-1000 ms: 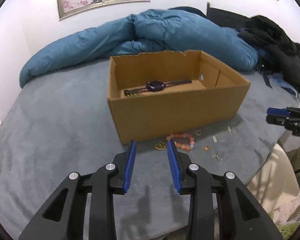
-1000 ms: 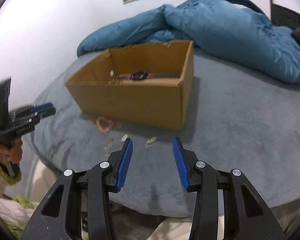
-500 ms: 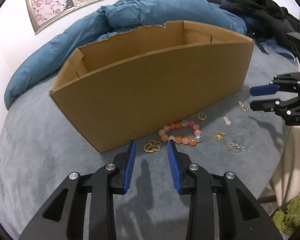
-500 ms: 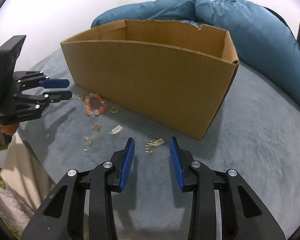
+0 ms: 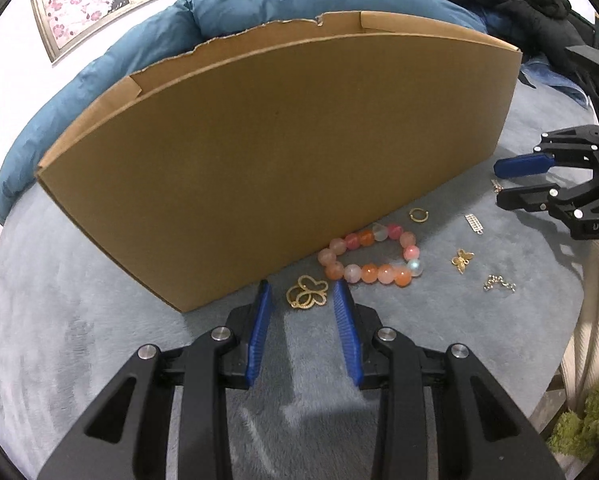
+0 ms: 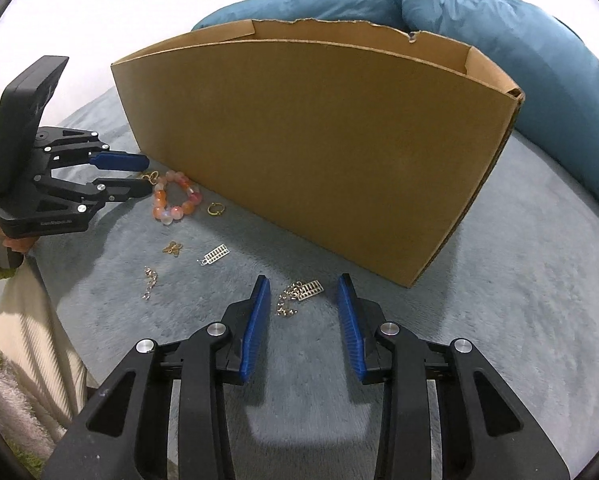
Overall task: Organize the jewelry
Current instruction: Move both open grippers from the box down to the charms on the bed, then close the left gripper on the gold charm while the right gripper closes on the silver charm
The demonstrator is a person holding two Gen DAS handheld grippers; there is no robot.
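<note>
Left gripper [image 5: 302, 294] open, jaws straddling gold butterfly pendant [image 5: 308, 297], not pinching. Right gripper [image 6: 302, 289] open around gold chain piece [image 6: 299, 295], jaws recently narrowed. Cardboard box [image 5: 283, 160] wall hides its interior.

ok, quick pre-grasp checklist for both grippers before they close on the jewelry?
1. Left gripper open, gold butterfly pendant between its fingertips: ok.
2. Right gripper open, its jaws having just been closing, over the gold chain piece: ok.
3. Fingers touching the blanket: cannot tell.
4. Beaded bracelet outside the left gripper: ok.
5. Cardboard box top open: ok.
6. Grippers apart from each other: ok.
</note>
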